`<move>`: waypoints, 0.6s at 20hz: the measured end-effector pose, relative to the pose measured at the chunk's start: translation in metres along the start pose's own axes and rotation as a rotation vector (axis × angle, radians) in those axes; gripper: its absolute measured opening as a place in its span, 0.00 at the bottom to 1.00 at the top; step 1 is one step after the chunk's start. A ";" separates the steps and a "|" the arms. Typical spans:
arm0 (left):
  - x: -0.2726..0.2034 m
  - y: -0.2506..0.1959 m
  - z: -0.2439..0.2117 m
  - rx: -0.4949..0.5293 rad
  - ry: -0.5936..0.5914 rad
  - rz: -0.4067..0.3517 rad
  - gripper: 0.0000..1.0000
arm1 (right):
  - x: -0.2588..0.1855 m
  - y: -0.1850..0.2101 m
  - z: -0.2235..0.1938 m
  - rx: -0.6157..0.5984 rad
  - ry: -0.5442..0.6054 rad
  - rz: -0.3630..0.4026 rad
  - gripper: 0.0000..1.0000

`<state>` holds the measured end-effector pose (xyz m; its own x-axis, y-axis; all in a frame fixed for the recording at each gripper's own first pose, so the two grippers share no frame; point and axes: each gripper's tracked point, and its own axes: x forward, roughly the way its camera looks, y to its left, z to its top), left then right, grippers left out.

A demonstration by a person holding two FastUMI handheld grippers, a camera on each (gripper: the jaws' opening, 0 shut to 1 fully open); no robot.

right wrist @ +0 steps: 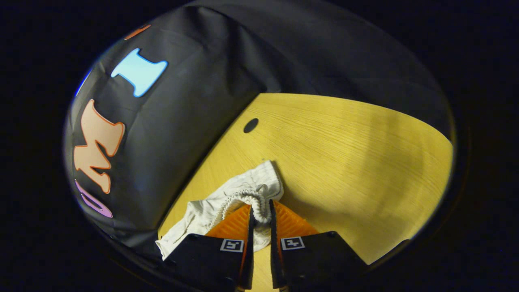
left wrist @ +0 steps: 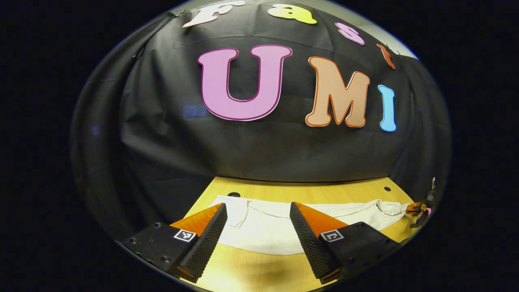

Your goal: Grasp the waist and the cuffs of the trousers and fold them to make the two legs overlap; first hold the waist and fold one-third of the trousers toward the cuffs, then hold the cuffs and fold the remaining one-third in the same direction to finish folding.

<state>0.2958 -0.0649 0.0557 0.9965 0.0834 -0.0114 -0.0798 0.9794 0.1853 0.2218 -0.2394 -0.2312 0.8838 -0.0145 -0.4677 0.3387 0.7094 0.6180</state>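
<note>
White trousers point(left wrist: 267, 227) lie spread across the wooden table point(left wrist: 251, 275). In the left gripper view my left gripper point(left wrist: 258, 217) is open just above the flat cloth, one finger on each side of it and nothing between them. At the far right of that view the right gripper point(left wrist: 419, 211) pinches the bunched end of the trousers. In the right gripper view my right gripper point(right wrist: 261, 211) is shut on the elastic waistband point(right wrist: 247, 194), which bunches up between the fingers.
The black cloth wall point(left wrist: 259, 146) stands close behind the table's far edge. Small round holes point(right wrist: 250, 125) dot the tabletop point(right wrist: 344, 162) near that edge. Bare wood stretches to the right of the waistband in the right gripper view.
</note>
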 end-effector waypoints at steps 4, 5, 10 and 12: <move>0.002 -0.003 -0.006 -0.045 0.003 -0.040 0.95 | -0.026 0.041 0.016 -0.010 -0.062 0.098 0.19; 0.002 -0.003 -0.007 -0.055 0.000 -0.053 0.95 | -0.031 0.050 0.019 -0.019 -0.075 0.110 0.19; 0.012 0.009 -0.011 -0.049 -0.008 -0.118 0.95 | -0.081 0.107 0.022 -0.120 -0.144 0.184 0.19; 0.016 0.018 -0.019 -0.027 0.015 -0.133 0.95 | -0.106 0.128 0.021 -0.160 -0.168 0.207 0.19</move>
<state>0.3101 -0.0424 0.0401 0.9978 -0.0449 -0.0486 0.0519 0.9865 0.1551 0.1782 -0.1618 -0.0896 0.9742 0.0346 -0.2231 0.1031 0.8111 0.5758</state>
